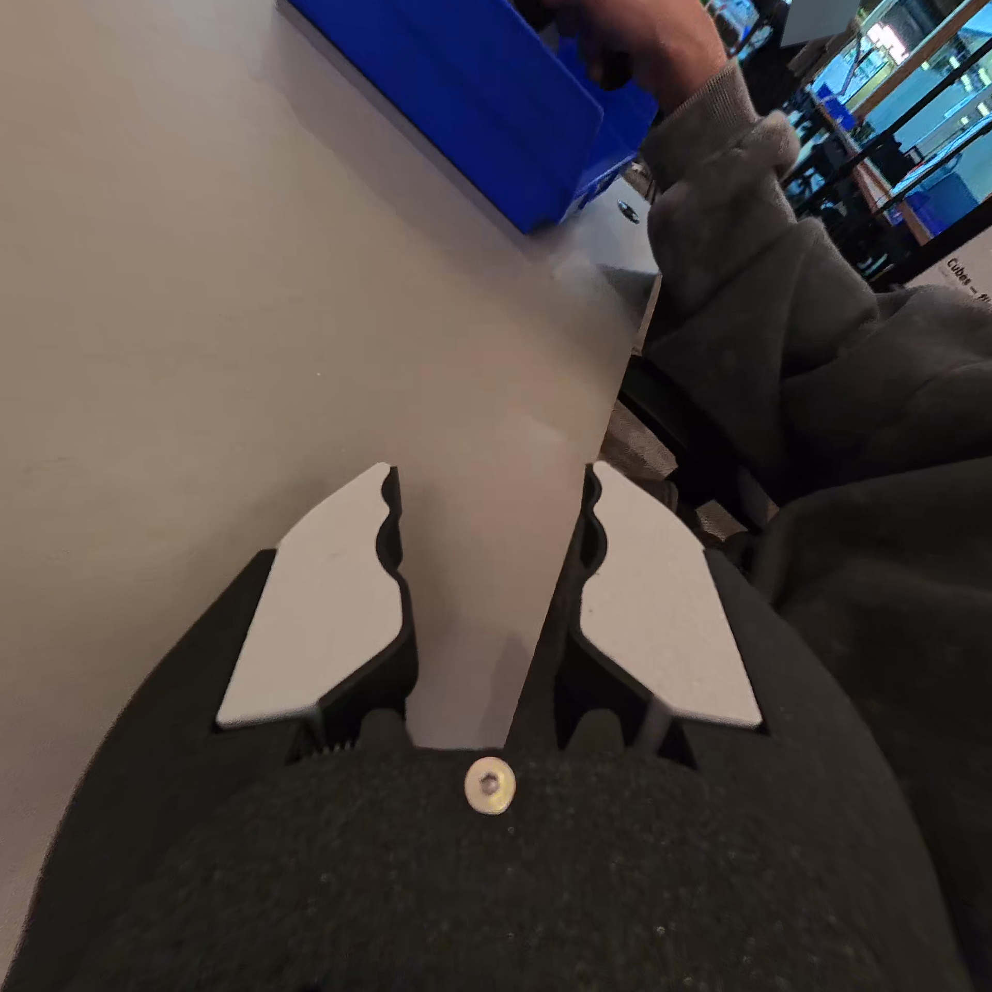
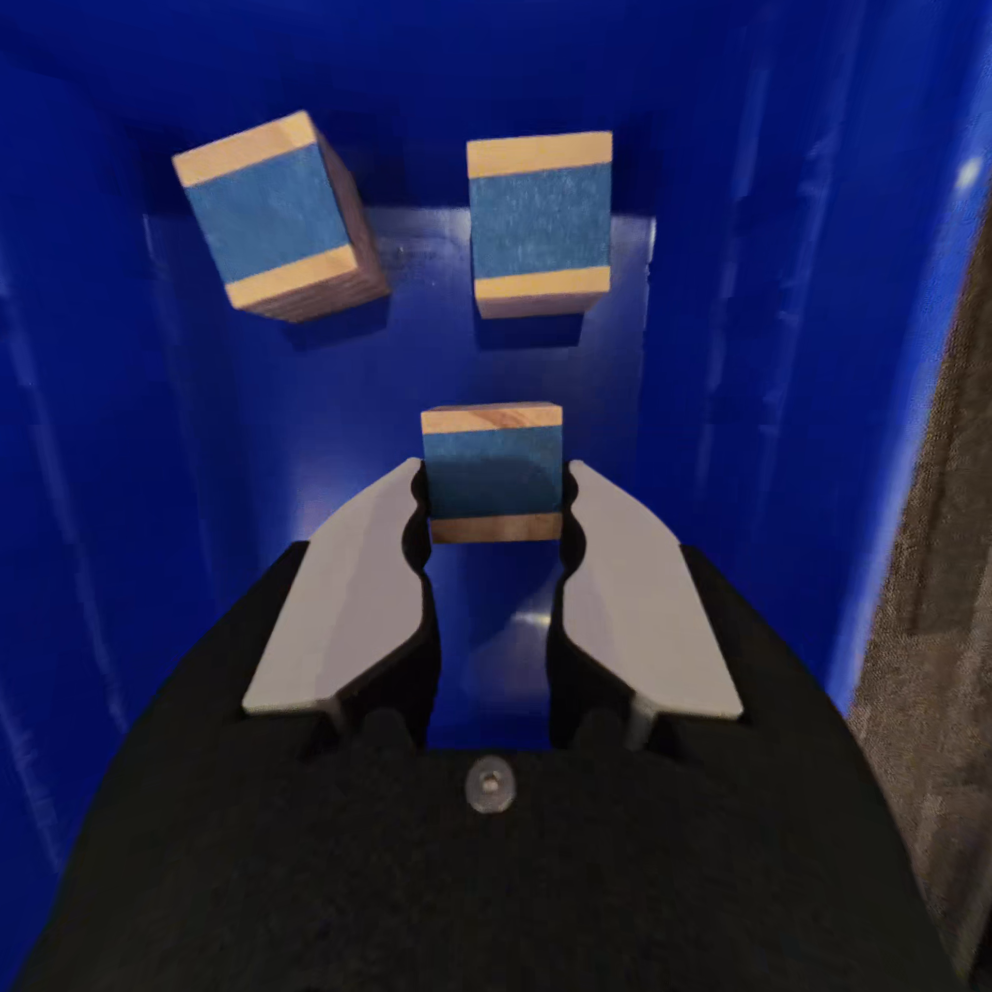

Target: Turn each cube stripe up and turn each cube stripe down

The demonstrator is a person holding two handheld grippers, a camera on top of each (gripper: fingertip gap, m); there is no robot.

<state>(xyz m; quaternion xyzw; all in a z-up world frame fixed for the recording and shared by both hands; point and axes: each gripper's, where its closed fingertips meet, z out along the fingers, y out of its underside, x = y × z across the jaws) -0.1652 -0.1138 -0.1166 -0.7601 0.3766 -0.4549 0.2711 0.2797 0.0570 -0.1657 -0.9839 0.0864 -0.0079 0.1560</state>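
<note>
Jaws flank near cube [image 2: 493,472], bin wall [image 2: 837,376] rightward.

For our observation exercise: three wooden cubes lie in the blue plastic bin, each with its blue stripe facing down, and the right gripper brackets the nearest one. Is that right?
Not quite: the stripes face up, not down. The right wrist view shows the blue stripe on the top face of all three wooden cubes in the blue plastic bin. The right gripper does bracket the nearest one.
</note>
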